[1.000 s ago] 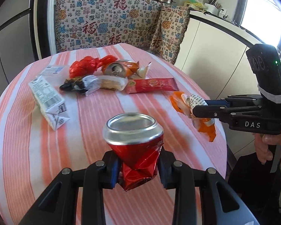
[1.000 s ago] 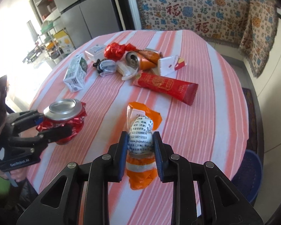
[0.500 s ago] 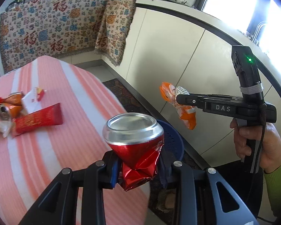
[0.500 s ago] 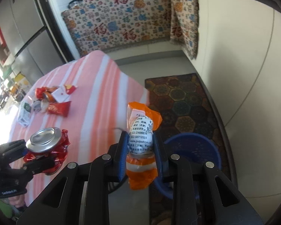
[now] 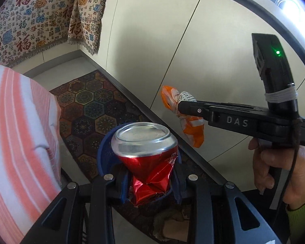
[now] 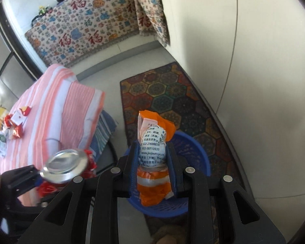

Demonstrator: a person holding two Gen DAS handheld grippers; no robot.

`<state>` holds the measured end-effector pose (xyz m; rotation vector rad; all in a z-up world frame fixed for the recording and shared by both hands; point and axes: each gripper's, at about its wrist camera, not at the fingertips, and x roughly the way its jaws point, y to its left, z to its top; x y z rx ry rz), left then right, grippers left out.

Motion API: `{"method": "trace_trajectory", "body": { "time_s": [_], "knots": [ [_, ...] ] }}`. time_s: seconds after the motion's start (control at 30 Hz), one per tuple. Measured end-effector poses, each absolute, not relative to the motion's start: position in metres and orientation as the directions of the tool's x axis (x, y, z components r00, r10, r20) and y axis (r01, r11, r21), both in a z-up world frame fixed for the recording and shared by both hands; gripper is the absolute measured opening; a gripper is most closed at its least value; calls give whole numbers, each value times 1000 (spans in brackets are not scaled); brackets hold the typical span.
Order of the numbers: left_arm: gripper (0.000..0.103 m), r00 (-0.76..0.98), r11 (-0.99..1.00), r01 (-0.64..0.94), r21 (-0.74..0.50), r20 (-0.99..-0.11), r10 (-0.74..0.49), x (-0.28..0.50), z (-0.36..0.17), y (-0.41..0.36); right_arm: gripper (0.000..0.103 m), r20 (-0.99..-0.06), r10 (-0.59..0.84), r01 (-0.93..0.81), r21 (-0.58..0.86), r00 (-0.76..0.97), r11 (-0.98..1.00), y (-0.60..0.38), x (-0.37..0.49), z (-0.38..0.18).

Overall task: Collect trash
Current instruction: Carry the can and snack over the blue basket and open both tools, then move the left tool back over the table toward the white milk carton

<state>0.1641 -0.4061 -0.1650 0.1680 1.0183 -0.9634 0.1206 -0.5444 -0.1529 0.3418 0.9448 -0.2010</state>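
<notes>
My left gripper (image 5: 150, 181) is shut on a crushed red can (image 5: 148, 154) and holds it over the blue basket bin (image 5: 106, 152) on the floor. My right gripper (image 6: 152, 162) is shut on an orange and white wrapper (image 6: 152, 148) and holds it above the same blue bin (image 6: 193, 152). The right gripper and its wrapper (image 5: 183, 109) show in the left wrist view, right of the can. The can (image 6: 65, 165) shows at lower left in the right wrist view.
The table with the pink striped cloth (image 6: 57, 105) stands left of the bin, with more trash (image 6: 16, 122) on its far side. A patterned rug (image 6: 172, 95) lies under the bin. White cabinets (image 6: 244, 61) run along the right.
Both grippers have swung away from the table and down toward the floor. The can and the wrapper are now over the blue bin, still held.
</notes>
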Motion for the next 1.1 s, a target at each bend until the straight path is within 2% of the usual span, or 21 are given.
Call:
{"method": "trace_trajectory", "body": {
  "time_s": [0.3,0.33,0.37,0.4,0.63,0.77,0.97,1.1],
  "knots": [
    [35,141,565,777,-277,-798,-586,168,-195,-435,30,-836,-27,364,209,547,908,-561,119,-167],
    [39,135,561,781,-274,-803,-581,170,-199,-440,30,-837,-28,373,212,546,903,-563,119,-168],
    [55,132,563,782,-268,-811,-570,171,-205,-443,37,-838,-23,378,221,545,899,-564,119,-169],
    [65,138,568,780,-260,-815,-563,170,-208,-445,45,-838,-21,382,226,546,896,-565,120,-169],
    [66,172,604,754,-256,-811,-559,176,-210,-434,48,-813,-55,387,215,580,897,-564,115,-160],
    [66,214,614,747,-254,-783,-584,169,-185,-405,61,-784,-106,387,180,612,905,-557,115,-149],
    [67,325,648,734,-204,-732,-599,139,-133,-343,65,-714,-151,345,133,683,929,-528,113,-129],
    [70,413,714,681,-163,-719,-559,128,-113,-288,70,-661,-162,293,90,732,952,-495,113,-117]
  ]
}}
